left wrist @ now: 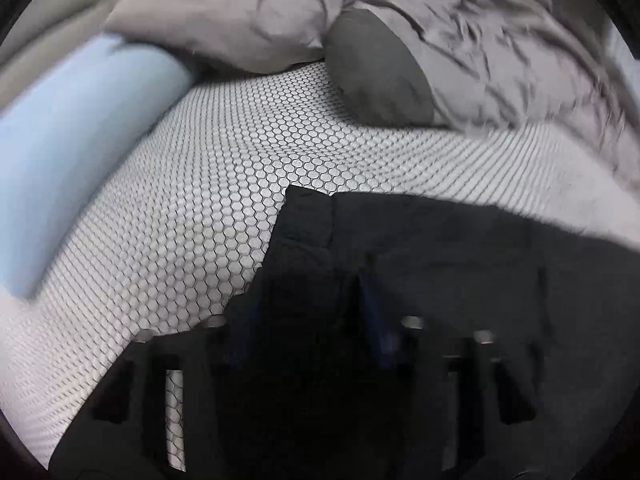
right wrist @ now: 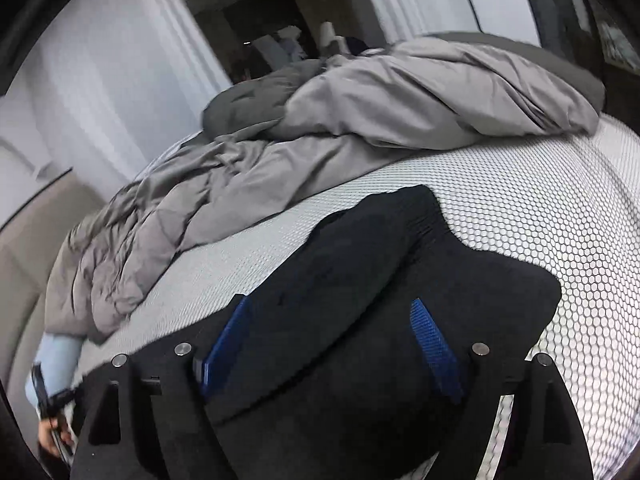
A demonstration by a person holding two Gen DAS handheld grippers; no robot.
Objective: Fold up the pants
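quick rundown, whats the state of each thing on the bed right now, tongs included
pants: black, lying bunched on the mattress, not yet a neat fold
left tongs: over the pants, too dark to tell open or shut
right tongs: open, blue pads apart, over the pants
comforter: grey, crumpled in a heap at the far side
mattress: bare honeycomb cover showing
pillow: light blue, at the mattress edge

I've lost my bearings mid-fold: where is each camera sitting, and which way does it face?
Left wrist: on the left gripper, tilted down across the black pants toward the grey duvet; only its dark fingers show.
Right wrist: on the right gripper, over the pants, facing the duvet and wall; open blue pads, plus a light-blue sleeve lower left.
Shared: pants, duvet, honeycomb mattress.
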